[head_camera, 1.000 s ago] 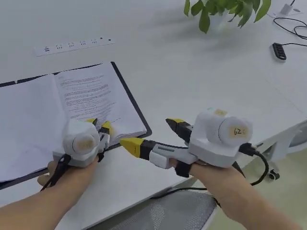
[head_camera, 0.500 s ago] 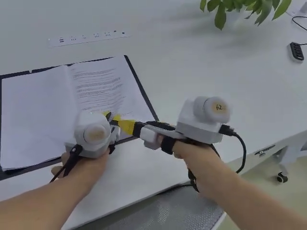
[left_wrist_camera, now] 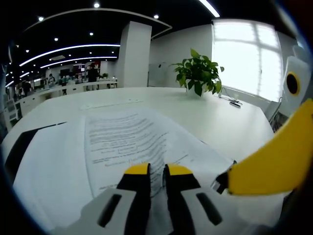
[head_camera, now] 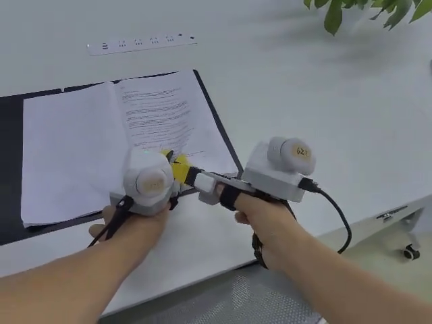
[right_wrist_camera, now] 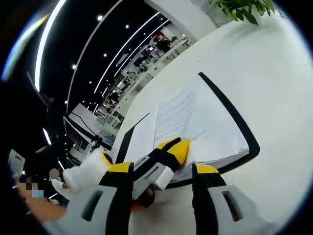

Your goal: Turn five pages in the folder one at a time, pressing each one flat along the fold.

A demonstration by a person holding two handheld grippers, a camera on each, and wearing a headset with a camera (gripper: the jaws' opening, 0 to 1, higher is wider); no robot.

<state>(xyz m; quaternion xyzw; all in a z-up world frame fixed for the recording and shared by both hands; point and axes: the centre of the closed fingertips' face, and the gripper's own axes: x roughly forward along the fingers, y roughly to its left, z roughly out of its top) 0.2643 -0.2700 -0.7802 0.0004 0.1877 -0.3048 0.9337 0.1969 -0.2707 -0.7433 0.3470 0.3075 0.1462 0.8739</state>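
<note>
The folder (head_camera: 217,132) lies open on the white table, with a black cover and white printed pages. My left gripper (head_camera: 172,160) rests at the lower edge of the right-hand page (head_camera: 169,115). In the left gripper view its jaws (left_wrist_camera: 157,171) stand almost together, with the page (left_wrist_camera: 127,132) running into the thin gap. My right gripper (head_camera: 181,173) reaches in from the right and is open (right_wrist_camera: 164,169). The left gripper's yellow tips (right_wrist_camera: 173,147) sit between its jaws. One yellow right jaw looms at the right of the left gripper view.
A white power strip (head_camera: 142,42) lies beyond the folder. A potted plant (head_camera: 378,10) stands at the far right. The table's front edge runs just under my hands, with a mesh chair seat (head_camera: 236,304) below. A black cable (head_camera: 337,216) trails from the right gripper.
The right gripper has swung left, from beside the folder's corner to around the left gripper's tips. The left gripper has stayed at the page's lower edge. The head camera has shifted.
</note>
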